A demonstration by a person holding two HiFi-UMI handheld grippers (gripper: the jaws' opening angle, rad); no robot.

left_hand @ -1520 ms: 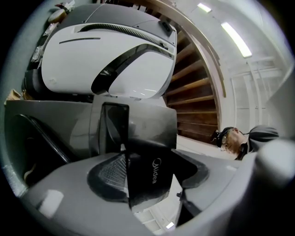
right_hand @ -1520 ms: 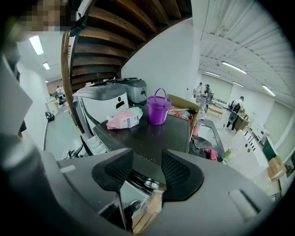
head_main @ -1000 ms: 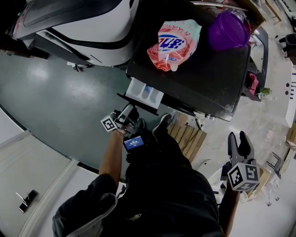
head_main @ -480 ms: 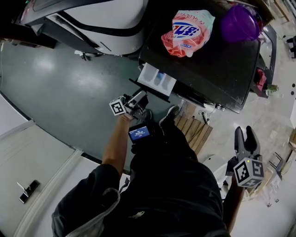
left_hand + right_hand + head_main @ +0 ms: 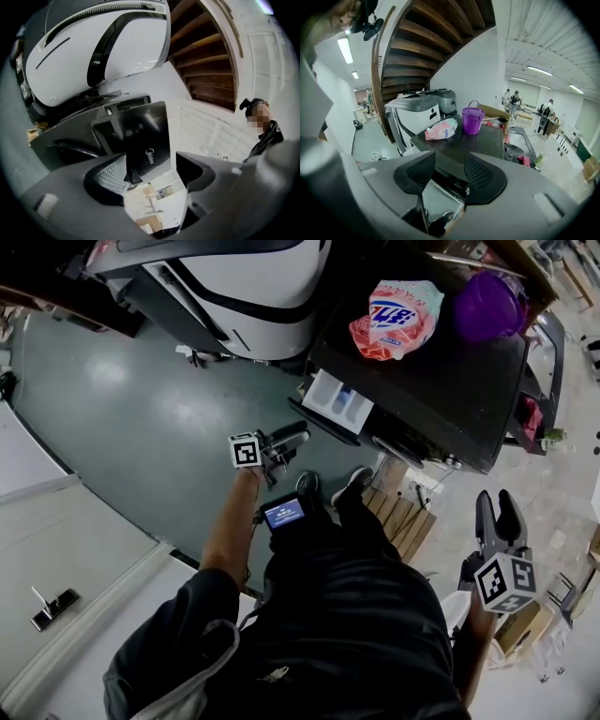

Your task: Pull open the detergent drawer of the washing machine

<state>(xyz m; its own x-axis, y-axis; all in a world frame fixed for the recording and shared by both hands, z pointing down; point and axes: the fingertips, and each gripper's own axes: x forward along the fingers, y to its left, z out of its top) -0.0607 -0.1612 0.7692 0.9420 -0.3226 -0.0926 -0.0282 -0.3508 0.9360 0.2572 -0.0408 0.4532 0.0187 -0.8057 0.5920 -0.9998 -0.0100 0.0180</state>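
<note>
The left tool (image 5: 292, 438) has its jaws spread, and they have just been opening wider; nothing sits between its ribbed pads. It points level at the white detergent drawer (image 5: 336, 399) and hangs near it without touching. The drawer stands pulled out from the front of the black washing machine (image 5: 441, 367), over the grey-green floor (image 5: 141, 418). A pink detergent pouch (image 5: 398, 317) and a purple plastic bucket (image 5: 487, 304) rest on the machine's top. The right tool (image 5: 497, 510) hangs well apart at the person's side, tilted downward, its jaws parted and empty.
</note>
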